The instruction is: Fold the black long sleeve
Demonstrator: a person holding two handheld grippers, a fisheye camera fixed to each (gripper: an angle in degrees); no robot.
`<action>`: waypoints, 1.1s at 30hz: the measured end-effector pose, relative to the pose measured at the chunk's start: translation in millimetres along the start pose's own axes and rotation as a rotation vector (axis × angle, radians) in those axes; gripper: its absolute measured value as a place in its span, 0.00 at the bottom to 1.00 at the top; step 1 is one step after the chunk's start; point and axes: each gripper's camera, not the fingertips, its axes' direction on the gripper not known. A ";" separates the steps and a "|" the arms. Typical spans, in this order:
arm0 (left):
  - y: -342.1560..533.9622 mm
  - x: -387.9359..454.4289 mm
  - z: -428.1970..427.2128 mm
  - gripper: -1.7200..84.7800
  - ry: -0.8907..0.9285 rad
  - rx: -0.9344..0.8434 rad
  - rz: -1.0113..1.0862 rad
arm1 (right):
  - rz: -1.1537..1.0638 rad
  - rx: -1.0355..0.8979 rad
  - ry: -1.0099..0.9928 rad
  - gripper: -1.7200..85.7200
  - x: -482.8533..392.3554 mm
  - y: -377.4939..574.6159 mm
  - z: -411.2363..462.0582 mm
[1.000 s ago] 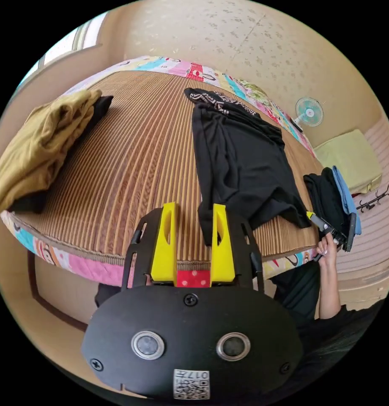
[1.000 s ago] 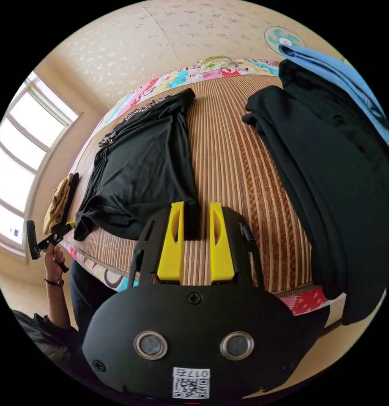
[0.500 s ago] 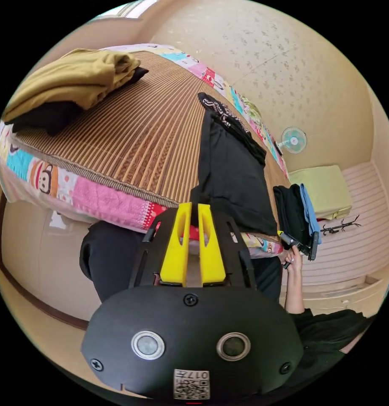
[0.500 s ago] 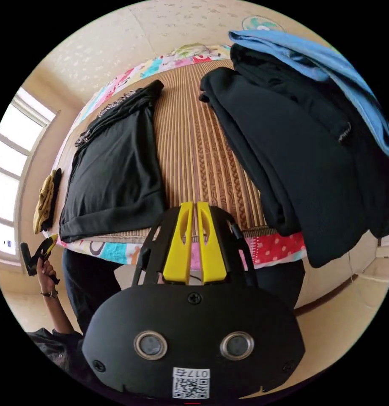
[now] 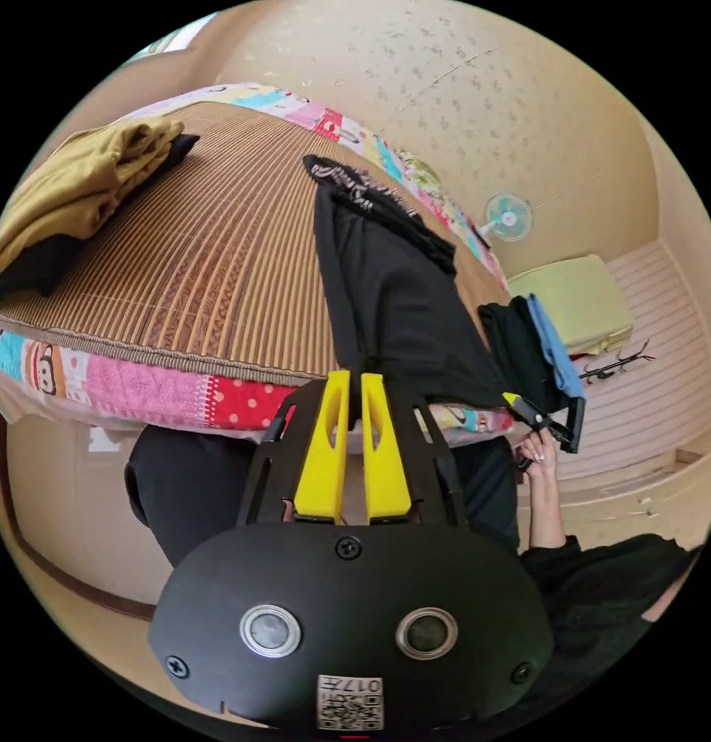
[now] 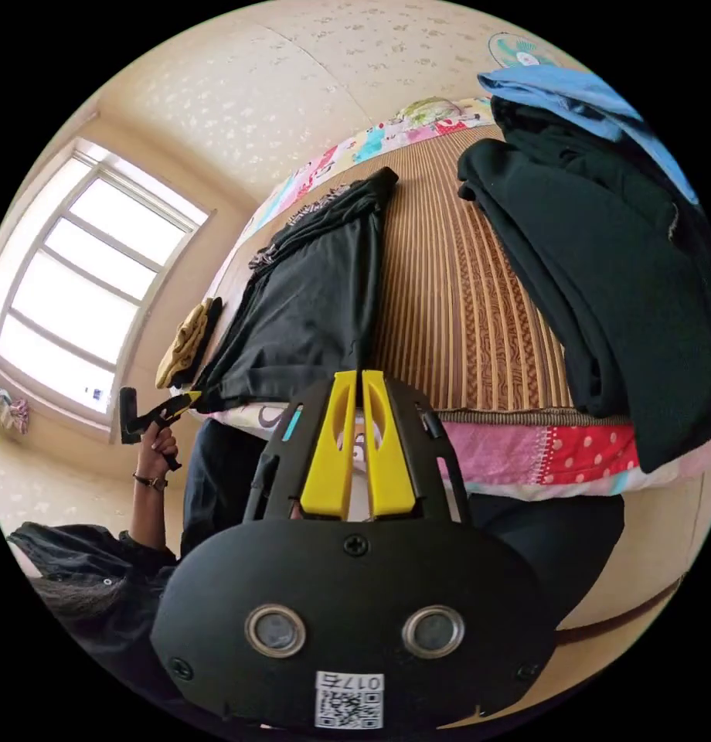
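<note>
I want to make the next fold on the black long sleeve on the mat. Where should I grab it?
Probably the two near hem corners of the black long sleeve, coming from the bed's near edge: that hem lies at the edge of the mat, closest to both grippers, and the garment runs lengthwise away.

Your 2 views looked from below the bed's (image 5: 178,379) near edge across its mat (image 6: 464,309), sharing the shirt (image 5: 394,301).

Black long sleeve (image 5: 402,309) lies flat on the striped mat, folded into a long narrow strip running from the near bed edge toward the wall; patterned white-print part bunched at far end (image 6: 309,294), near hem at mat edge
</note>
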 end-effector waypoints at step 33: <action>-53.5 -63.8 99.2 0.22 -0.054 0.077 -0.275 | -0.183 0.052 0.089 0.11 -76.6 -125.2 105.7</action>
